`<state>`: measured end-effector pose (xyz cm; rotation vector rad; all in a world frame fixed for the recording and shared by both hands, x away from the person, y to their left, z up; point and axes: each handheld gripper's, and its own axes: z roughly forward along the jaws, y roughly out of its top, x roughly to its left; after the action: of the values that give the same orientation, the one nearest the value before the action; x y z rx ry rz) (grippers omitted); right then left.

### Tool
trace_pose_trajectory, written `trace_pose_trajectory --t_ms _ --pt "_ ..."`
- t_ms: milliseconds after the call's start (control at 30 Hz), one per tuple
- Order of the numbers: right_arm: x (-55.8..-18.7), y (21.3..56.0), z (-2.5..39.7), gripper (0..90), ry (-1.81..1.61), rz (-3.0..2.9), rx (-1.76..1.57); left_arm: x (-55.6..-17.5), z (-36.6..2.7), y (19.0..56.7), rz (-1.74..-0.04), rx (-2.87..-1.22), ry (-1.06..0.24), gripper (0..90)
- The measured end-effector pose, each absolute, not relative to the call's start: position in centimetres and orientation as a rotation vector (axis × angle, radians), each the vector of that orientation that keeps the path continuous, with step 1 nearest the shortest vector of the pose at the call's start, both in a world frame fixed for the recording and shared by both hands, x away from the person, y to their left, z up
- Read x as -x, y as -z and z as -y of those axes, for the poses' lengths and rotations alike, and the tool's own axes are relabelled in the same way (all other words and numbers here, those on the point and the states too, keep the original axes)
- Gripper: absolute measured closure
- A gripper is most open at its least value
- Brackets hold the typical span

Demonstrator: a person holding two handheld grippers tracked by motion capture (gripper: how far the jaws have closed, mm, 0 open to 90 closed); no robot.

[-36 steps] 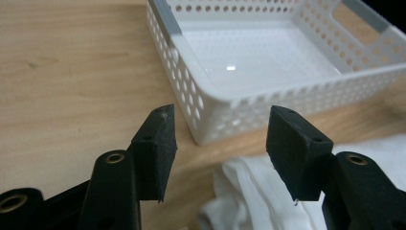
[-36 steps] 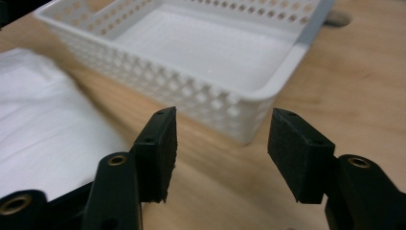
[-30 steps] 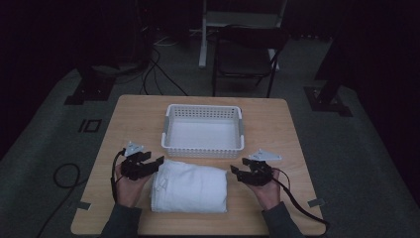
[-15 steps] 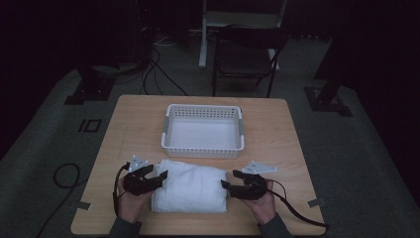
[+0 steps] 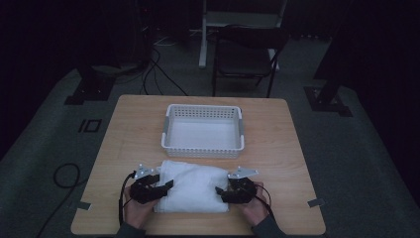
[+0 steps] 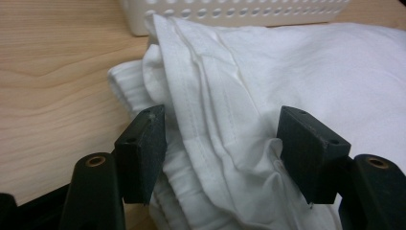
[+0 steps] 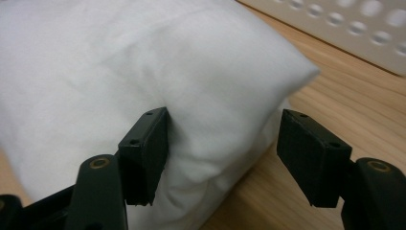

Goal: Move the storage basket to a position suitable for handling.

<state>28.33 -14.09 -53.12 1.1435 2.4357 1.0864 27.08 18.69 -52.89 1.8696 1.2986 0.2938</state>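
The folded white cloth lies on the table between both grippers. The left gripper has its jaws apart, straddling the cloth's layered edge; the right gripper has its jaws apart around the opposite corner. The cloth's long axis runs from one gripper to the other. Beyond the jaws, just past the cloth, stands a white basket.

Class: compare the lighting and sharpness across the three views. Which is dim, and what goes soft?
High view: dim overall, the room behind nearly black, the table muted. Left gripper view: bright, the cloth folds crisp, the basket slightly soft. Right gripper view: bright, the basket holes blurred at top right, the cloth nearly featureless white.
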Motion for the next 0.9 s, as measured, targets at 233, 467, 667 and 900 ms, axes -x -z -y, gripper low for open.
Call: trace_pose_trajectory --t_ms 233,467,667,900 --pt "-29.6 53.0 16.4 34.6 -1.057 -2.362 -1.231 -28.6 -16.3 52.9 -1.249 -1.899 -0.28 35.0" --pt "-31.6 52.9 17.7 35.5 -1.031 -2.299 -1.273 -30.3 -14.8 52.8 -1.244 -1.896 -0.272 35.3" --pt "-33.2 52.9 17.7 37.0 -1.036 -2.282 -1.288 -31.7 -14.6 52.7 -1.261 -1.886 -0.278 35.6" --pt "-34.1 52.8 17.3 38.8 -1.044 -2.289 -1.297 -33.3 -15.1 52.8 -1.264 -1.866 -0.288 36.1"
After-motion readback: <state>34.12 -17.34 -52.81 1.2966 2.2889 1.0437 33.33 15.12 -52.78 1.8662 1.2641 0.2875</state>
